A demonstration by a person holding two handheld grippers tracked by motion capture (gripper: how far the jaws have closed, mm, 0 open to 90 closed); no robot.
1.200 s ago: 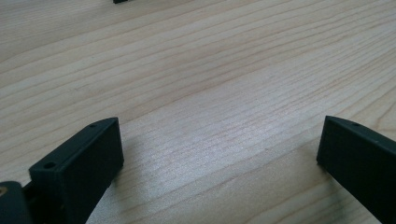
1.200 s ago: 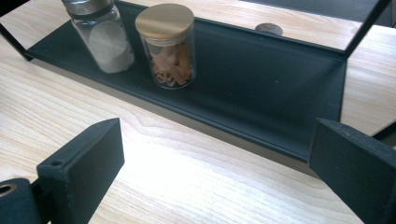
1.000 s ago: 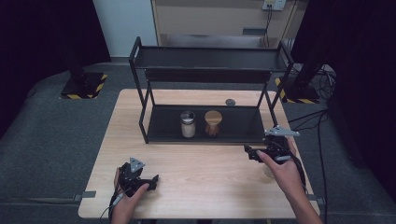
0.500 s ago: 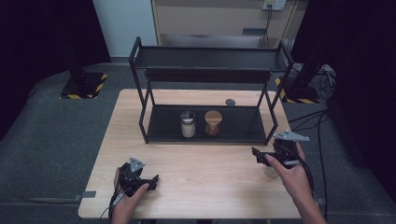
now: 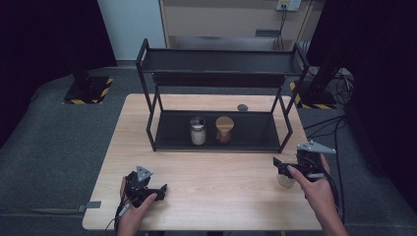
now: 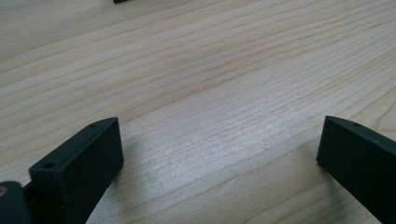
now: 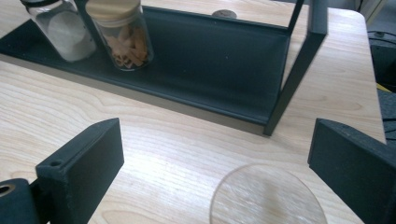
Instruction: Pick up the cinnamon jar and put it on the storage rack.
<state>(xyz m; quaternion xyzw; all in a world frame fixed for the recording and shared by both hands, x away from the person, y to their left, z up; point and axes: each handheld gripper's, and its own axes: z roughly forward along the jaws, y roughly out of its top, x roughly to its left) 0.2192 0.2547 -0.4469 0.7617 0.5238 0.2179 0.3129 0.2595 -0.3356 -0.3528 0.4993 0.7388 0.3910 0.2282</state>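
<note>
Low on the right of the high view, the right hand-held gripper (image 5: pixel 284 169) is hovering over a small clear jar with a pale round wooden lid (image 7: pixel 267 196) that is standing on the light wooden desk (image 5: pixel 221 182), near its right edge. In the right gripper view that lid is sitting at the bottom of the frame, between the two black jaws, which are standing wide apart and are touching nothing.

In the lower left of the high view, the left hand-held gripper (image 5: pixel 156 189) is resting low over the desk, held in a person's hand. In the left gripper view its jaws are spread wide with bare wood grain between them.

In the middle of the high view a black metal two-tier rack (image 5: pixel 221 61) is standing on the desk. On its lower shelf two jars are sitting just beside each other: a clear glass jar of white powder with a metal lid (image 5: pixel 197 130) on the left, and a clear jar of pasta pieces with a wooden lid (image 5: pixel 224 129) on the right. A small dark round disc (image 5: pixel 242 107) is lying on the desk behind the rack.
</note>
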